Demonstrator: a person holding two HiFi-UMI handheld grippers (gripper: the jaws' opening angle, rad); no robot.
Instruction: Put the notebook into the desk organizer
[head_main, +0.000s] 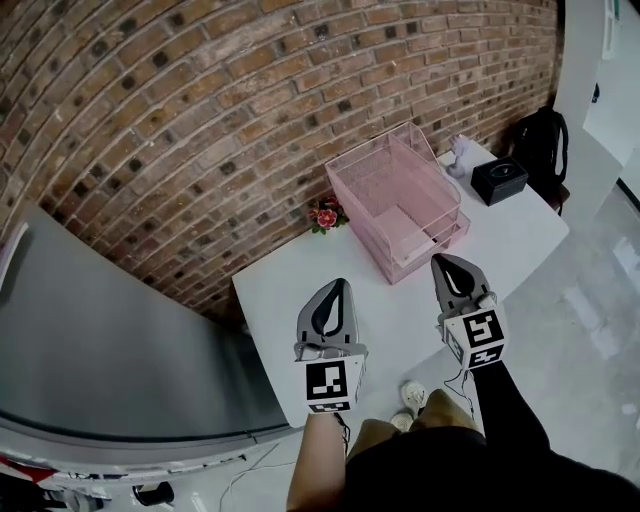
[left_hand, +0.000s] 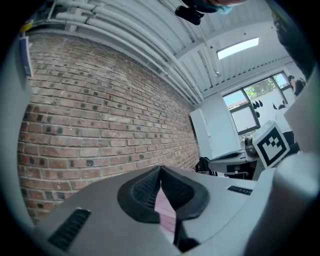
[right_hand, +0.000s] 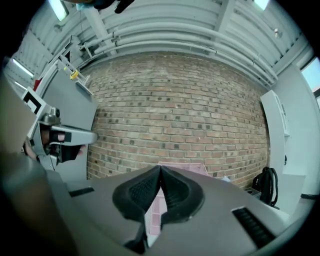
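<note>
Pale pink-white and flat, a rectangle that I take to be the notebook (head_main: 412, 226) lies inside the desk organizer (head_main: 372, 180), right of centre in the head view. No other notebook shows on the table (head_main: 290, 300), so the task looks done or nearly so.

A notebook like this should be light and thin, with covers that flex, and it would sag if pinched at one corner. Lying flat on mesh, it gives little room for a jaw to get under. The spine or a long edge near the tray's open front would be the place to grip.

The organizer is pink wire mesh, in stacked trays, against the brick wall (head_main: 200, 120). Small flowers (head_main: 325, 215) sit to its left and a black box (head_main: 498, 180) to its right.

Lower in the frame, the left gripper (head_main: 340, 284) and right gripper (head_main: 443, 260) hang above the table's near edge, well apart from the organizer. Both have their jaws pressed together on nothing.
</note>
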